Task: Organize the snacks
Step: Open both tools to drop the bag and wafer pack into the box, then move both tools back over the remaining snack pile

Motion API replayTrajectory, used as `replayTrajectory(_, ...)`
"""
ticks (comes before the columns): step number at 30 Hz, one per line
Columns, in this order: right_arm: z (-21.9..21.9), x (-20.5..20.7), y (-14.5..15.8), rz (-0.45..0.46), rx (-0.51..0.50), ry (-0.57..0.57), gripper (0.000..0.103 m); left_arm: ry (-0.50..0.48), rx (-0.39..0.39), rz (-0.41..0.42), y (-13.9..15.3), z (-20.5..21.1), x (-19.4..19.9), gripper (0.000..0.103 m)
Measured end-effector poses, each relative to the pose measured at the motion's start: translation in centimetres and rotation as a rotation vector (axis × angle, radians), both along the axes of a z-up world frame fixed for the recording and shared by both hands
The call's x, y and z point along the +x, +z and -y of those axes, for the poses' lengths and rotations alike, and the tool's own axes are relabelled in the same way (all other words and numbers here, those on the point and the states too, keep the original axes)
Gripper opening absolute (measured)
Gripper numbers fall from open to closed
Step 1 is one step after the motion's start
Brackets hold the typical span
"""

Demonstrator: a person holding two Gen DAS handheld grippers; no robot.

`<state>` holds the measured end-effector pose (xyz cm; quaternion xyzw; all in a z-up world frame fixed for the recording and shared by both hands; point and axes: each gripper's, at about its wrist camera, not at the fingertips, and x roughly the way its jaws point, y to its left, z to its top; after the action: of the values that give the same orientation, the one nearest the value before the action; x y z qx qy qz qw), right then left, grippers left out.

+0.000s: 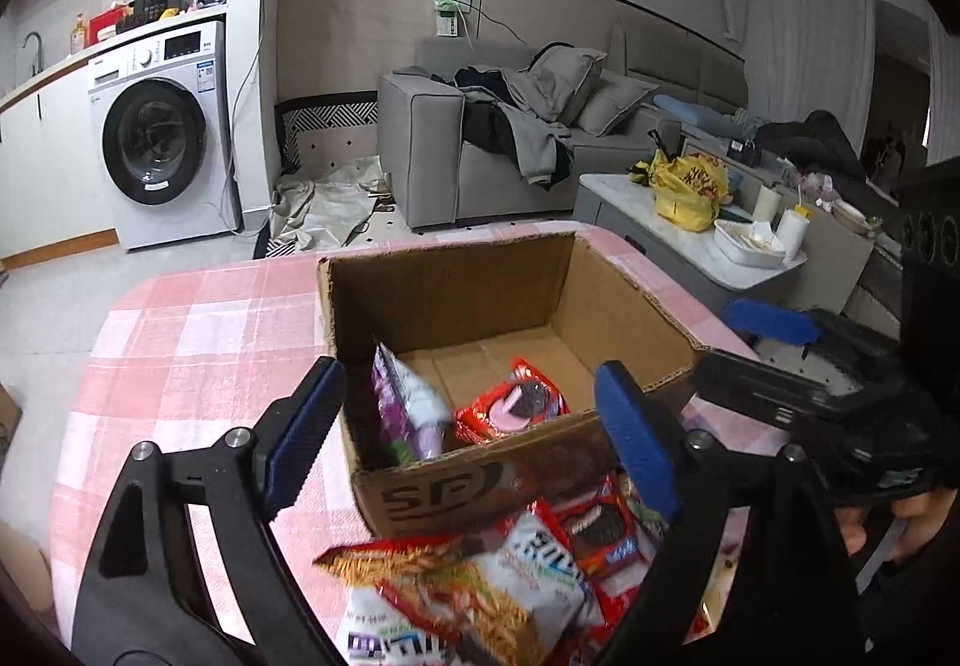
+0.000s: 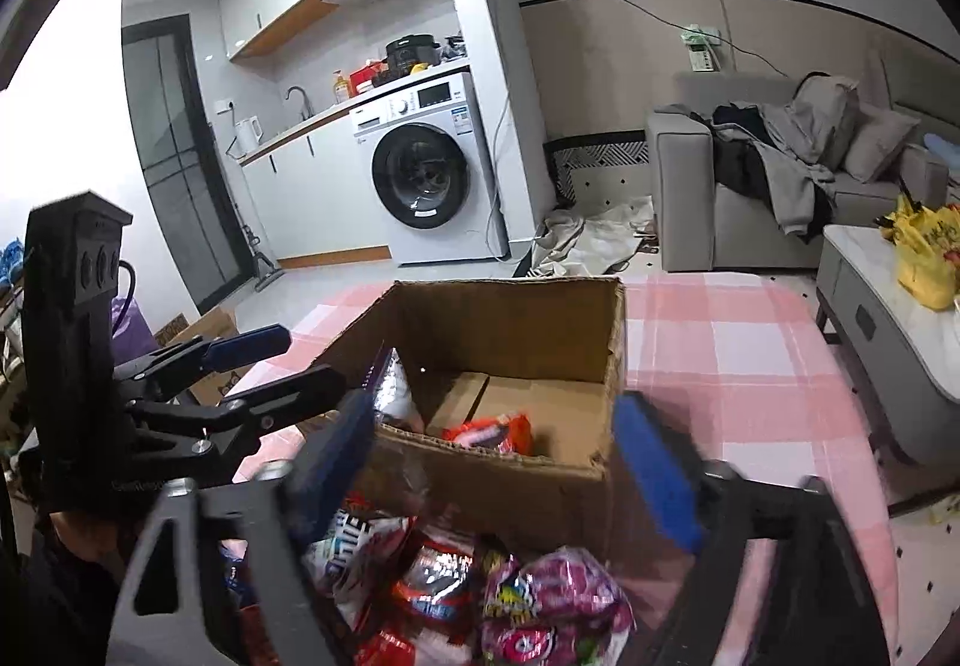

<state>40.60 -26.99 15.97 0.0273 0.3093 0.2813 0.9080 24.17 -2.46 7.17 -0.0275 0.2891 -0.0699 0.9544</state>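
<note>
An open cardboard box stands on the pink checked tablecloth. Inside lie a purple packet leaning on the left wall and a red cookie packet. Several snack packets are piled in front of the box. My left gripper is open and empty, above the pile at the box's near wall. My right gripper is open and empty, over the pile, where a pink candy bag lies. The box and red packet show there too. The left gripper appears at the left.
A washing machine and kitchen counter stand far left. A grey sofa with clothes is behind the table. A low white table with a yellow bag and containers is at the right. The right gripper's body sits right of the box.
</note>
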Motion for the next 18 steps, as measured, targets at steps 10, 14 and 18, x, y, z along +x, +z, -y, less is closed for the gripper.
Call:
replayTrajectory(10, 1.9, -5.5, 0.1, -0.002, -0.09, -0.022, 0.103, 0.049, 0.032, 0.034, 0.1, -0.5, -8.0, 0.102)
replayTrajectory(14, 2.5, -7.3, -0.5, -0.017, -0.106, -0.046, 0.103, 0.068, 0.025, 0.027, -0.4, -1.4, -11.3, 0.102)
replayTrajectory(18, 2.9, -9.0, -0.9, -0.03, -0.125, -0.047, 0.103, 0.081, 0.041, 0.014, -1.6, -2.2, -14.3, 0.102)
